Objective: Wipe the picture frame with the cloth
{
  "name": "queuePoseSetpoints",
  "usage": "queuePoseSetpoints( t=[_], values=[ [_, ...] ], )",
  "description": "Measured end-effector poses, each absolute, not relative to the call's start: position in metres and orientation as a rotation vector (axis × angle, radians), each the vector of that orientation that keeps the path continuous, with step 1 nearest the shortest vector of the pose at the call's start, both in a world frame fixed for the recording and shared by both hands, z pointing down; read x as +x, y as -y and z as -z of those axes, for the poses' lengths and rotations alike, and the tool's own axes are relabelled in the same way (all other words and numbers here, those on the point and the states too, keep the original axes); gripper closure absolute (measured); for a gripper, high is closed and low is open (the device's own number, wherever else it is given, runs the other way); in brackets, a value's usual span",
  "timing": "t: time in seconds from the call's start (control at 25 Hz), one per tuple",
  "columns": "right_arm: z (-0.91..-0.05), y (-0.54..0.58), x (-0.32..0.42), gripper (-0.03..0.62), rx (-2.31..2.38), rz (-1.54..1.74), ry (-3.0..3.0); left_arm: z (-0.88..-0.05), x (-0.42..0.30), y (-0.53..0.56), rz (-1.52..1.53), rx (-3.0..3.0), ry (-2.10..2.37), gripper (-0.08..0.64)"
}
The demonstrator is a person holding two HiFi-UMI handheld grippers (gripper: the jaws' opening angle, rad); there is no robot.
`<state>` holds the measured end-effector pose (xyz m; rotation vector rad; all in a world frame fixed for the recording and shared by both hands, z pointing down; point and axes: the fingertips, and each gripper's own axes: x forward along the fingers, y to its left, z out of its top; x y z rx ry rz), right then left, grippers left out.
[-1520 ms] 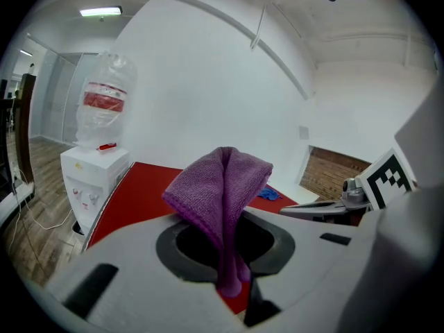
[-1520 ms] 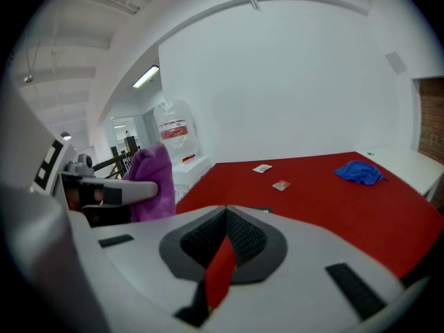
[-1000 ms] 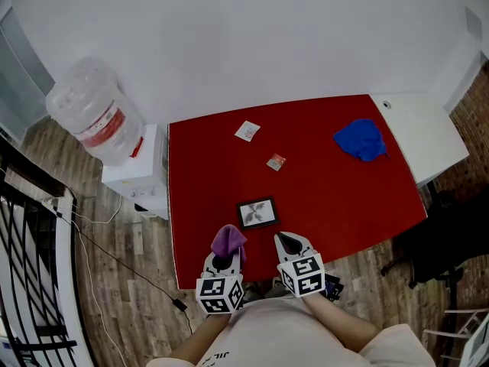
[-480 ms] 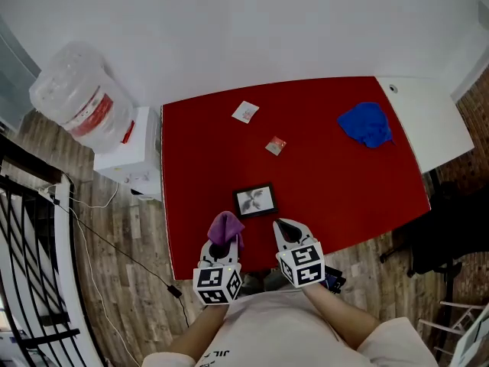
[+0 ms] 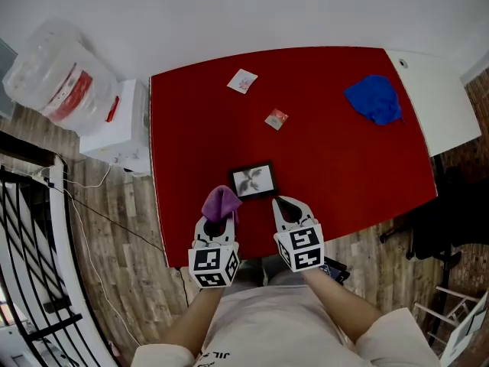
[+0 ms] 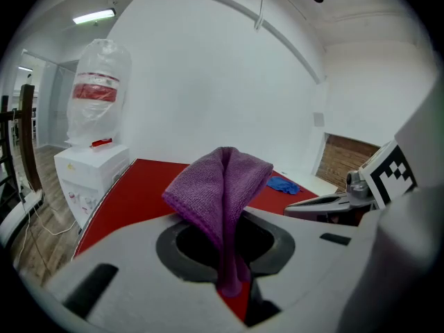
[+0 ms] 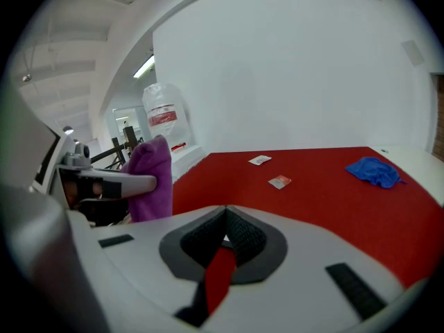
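A small black picture frame [image 5: 254, 180] lies flat on the red table [image 5: 336, 159] near its front edge. My left gripper [image 5: 218, 219] is shut on a folded purple cloth [image 5: 221, 202], which sticks up between the jaws [image 6: 223, 193] just left of the frame. My right gripper [image 5: 288, 208] is shut with nothing in it, its tips just right of and below the frame. The purple cloth [image 7: 151, 179] also shows at the left of the right gripper view. The frame itself is hidden in both gripper views.
A blue cloth [image 5: 375, 99] lies at the table's far right. Two small packets [image 5: 242, 81] [image 5: 276, 118] lie further back. A white water dispenser with a big bottle [image 5: 53, 82] stands left of the table, a white side table [image 5: 432, 98] at the right.
The view has shifted so the table sits higher in frame. Both grippers have come forward over the table's front edge, closer to the picture frame. The cloth stays held.
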<state>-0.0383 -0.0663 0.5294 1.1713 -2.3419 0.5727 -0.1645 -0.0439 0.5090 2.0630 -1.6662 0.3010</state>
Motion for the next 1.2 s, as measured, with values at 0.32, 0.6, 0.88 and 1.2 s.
queuePoseSetpoints(
  t=[0.32,0.6,0.88,1.2],
  values=[
    [-0.556,0.068,-0.044,0.588,1.162,-0.606,2.331,-0.539,-0.164,0.072,-0.508,2.173,1.609,0.497],
    [-0.571,0.063,-0.048,0.588,1.131,-0.622,2.322,-0.602,-0.161,0.119,-1.296,2.42,1.326,0.497],
    [-0.581,0.049,-0.05,0.588,1.106,-0.648,2.314,-0.653,-0.161,0.153,-1.755,2.431,1.033,0.497],
    [-0.588,0.046,-0.045,0.588,1.109,-0.676,2.307,-0.675,-0.147,0.147,-1.795,2.418,0.914,0.497]
  ],
)
